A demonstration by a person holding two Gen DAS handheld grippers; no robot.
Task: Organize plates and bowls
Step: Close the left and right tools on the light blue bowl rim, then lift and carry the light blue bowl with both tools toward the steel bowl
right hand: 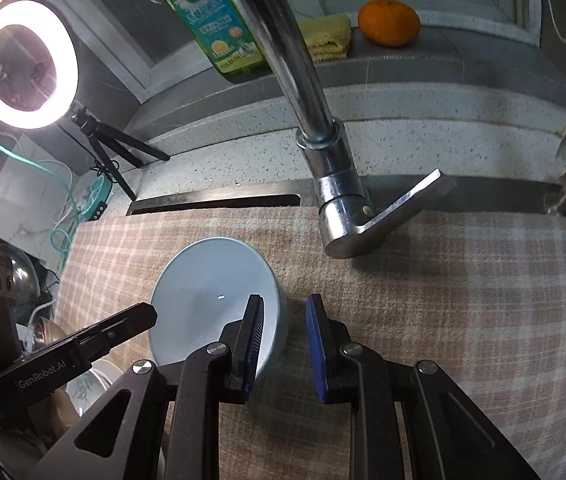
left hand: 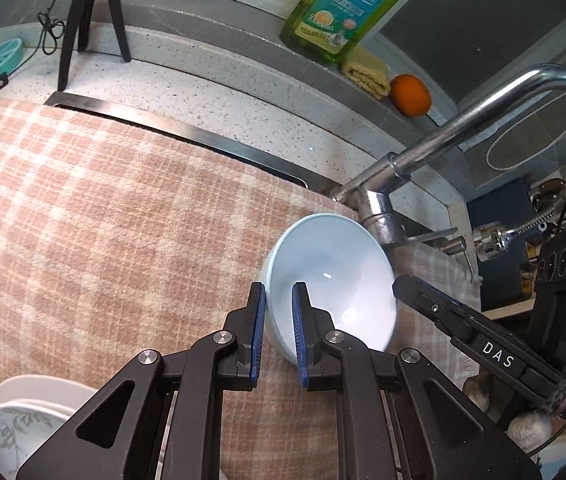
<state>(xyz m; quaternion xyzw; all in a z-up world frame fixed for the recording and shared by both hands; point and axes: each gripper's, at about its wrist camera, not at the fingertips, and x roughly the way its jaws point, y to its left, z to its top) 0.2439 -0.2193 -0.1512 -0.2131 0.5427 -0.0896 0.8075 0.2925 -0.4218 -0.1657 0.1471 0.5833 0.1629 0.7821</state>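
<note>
Wide checked cloth (left hand: 103, 208) spread beneath both tongs, open room to the left. Chrome faucet (right hand: 323, 152) looming just ahead, crowding the space. Pale blue bowl (left hand: 331, 280) tilted between the tongs: left gripper (left hand: 279, 332) straddling its near rim, pads apart; right gripper (right hand: 283, 344) likewise astride the opposite rim, unclenched. Stacked white dishes (left hand: 23, 420) low left. Orange (right hand: 389, 22) on the ledge beyond.

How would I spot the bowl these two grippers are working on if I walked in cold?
Find the chrome faucet behind the pink checked cloth. On the cloth just in front of its base sits the pale blue bowl, with the left gripper and right gripper each straddling its rim. It is plain and unpatterned, unlike the white leaf-painted dishes stacked at the cloth's near left corner.
</note>
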